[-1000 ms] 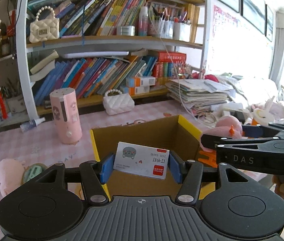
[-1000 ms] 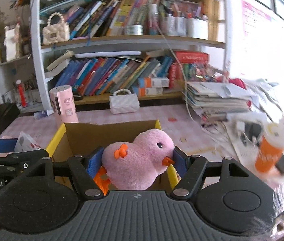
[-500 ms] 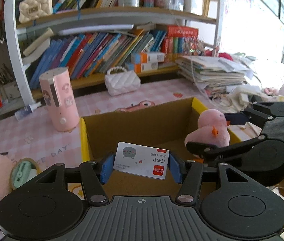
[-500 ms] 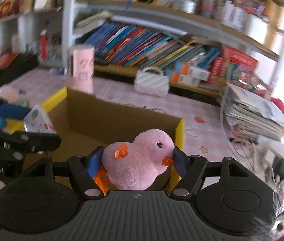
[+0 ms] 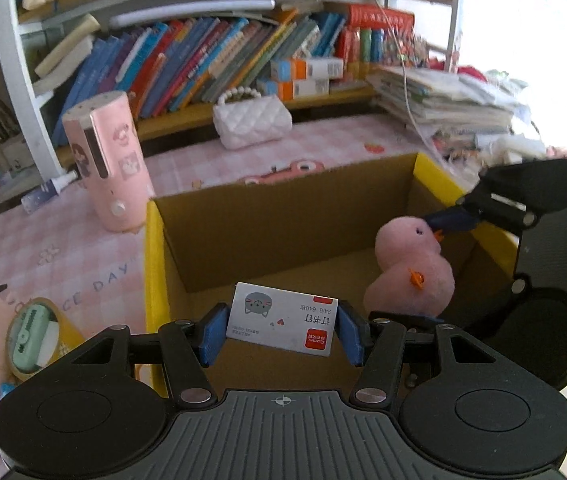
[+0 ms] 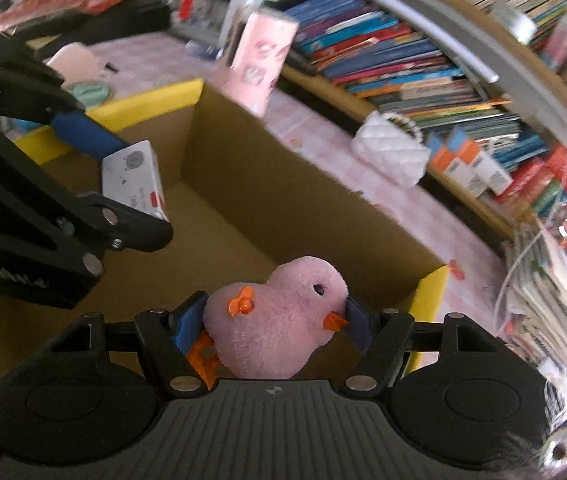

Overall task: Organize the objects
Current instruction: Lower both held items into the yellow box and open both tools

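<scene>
My left gripper is shut on a small white staples box with a grey cat face and red label, held over the open cardboard box with yellow-taped rims. My right gripper is shut on a pink plush chick with orange beak and feet, held over the same cardboard box. The chick shows at the right in the left wrist view. The staples box shows at the left in the right wrist view. The box floor looks bare.
A pink cylinder and a white quilted purse stand behind the box on the pink checked tablecloth. A tape roll with a mint item and a pink plush lie at the left. Bookshelves stand behind; paper stacks at the right.
Both grippers have moved forward and down over the box opening. The right gripper with the chick has swung leftward over the box interior. Both still hold their objects.
</scene>
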Available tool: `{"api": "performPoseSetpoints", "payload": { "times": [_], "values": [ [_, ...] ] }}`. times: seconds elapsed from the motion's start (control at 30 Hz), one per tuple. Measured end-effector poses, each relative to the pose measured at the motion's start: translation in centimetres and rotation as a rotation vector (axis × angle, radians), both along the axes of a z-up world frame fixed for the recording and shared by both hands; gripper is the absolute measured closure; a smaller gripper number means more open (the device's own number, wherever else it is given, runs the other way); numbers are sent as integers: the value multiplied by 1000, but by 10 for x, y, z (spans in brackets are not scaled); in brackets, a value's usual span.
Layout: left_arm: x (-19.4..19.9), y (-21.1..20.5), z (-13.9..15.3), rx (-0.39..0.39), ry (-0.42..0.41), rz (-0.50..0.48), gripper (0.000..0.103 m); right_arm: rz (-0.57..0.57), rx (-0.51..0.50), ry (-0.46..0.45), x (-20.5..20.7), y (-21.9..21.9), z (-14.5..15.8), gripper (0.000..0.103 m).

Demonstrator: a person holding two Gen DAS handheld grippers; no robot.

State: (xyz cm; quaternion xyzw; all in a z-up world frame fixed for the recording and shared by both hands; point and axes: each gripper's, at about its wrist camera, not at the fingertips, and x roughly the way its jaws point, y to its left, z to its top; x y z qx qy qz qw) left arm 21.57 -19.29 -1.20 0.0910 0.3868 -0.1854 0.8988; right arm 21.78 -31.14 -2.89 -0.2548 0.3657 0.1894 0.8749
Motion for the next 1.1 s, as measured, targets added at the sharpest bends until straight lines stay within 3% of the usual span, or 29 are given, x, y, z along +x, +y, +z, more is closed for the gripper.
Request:
{"api": "performPoseSetpoints", "payload": {
  "times": [0.23,0.5,0.7,0.87,1.1],
  "values": [
    [-1,-13,-12,117,7,-47,47,43,-51,118,11,5,-10,34],
    [0,-11,-12,115,6,-43,46,58,-63,144,13,5,-13,34],
    [-5,-9,-7,90,-24,-25,43,51,-43,122,13,3,-10,32],
    [-18,-7,10,55,-119,-15,37,25,21,92,12,-5,-3,24],
    [-40,6,34,10,-200,29,31,-38,61,-6,-13,-12,17,24]
  ]
}}
